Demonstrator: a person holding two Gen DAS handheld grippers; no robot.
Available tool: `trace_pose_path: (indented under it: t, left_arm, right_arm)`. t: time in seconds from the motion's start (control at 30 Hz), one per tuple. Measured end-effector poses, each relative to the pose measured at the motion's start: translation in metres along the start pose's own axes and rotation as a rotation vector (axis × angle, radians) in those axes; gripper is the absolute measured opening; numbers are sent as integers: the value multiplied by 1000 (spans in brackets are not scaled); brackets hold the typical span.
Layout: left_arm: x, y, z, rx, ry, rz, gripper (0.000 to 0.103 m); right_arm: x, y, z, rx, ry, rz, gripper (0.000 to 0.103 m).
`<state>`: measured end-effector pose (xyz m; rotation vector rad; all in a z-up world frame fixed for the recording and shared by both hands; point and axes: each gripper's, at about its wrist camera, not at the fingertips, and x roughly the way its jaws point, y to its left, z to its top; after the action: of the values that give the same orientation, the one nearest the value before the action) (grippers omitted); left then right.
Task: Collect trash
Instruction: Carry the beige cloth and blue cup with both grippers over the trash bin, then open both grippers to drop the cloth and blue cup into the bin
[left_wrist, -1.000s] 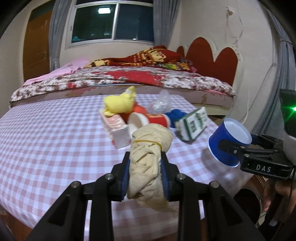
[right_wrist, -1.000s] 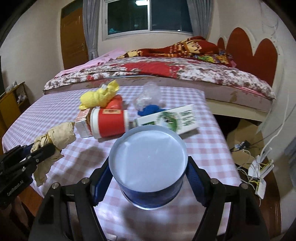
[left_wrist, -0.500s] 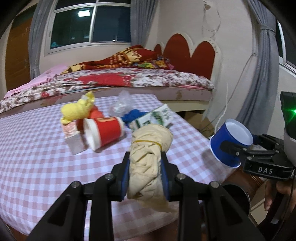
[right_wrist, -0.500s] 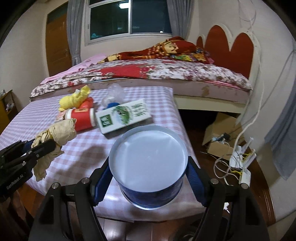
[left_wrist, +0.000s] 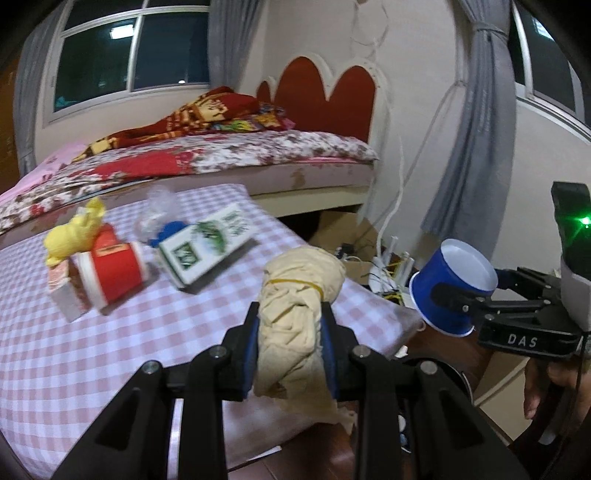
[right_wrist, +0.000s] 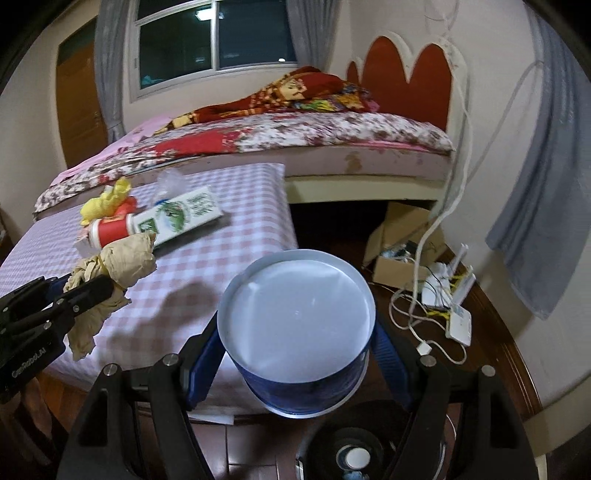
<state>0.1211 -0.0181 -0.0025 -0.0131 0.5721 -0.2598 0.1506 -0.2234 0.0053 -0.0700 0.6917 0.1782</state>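
Cup (right_wrist: 295, 332) inside right hand-held gripper (right_wrist: 295, 354), clamped

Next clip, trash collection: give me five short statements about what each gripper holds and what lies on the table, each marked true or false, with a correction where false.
1. The left gripper is shut on a crumpled beige paper wad. True.
2. The right gripper holds a red cup. False: it holds the blue paper cup, white inside.
3. The red cup stands upright on the table. False: it lies on its side on the checked cloth.
4. A green and white box lies on the table beside the red cup. True.
5. The blue paper cup rests on the table. False: it is held in the air past the table's edge, above the floor.
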Motion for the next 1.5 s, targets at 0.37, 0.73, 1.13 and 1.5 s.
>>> trace_pose_path:
  t: [0.37,0.73,1.13,1.5]
  left_arm:
    - [23,-69,-16,73,71,-135,31]
    - [51,-135,-56,139,213,-281,31]
    - [87,-159,-88,127,361,-327,31]
    - [109,-165,-112,92,450,-361,43]
  right_arm:
    - [-14,-65,-41,104,60,-92,77]
    - [-13,-123,-92,261,172,-110,77]
    - [18,-138,-125,301,294,-85,77]
    - [45,-142,-131,351,362,8,77]
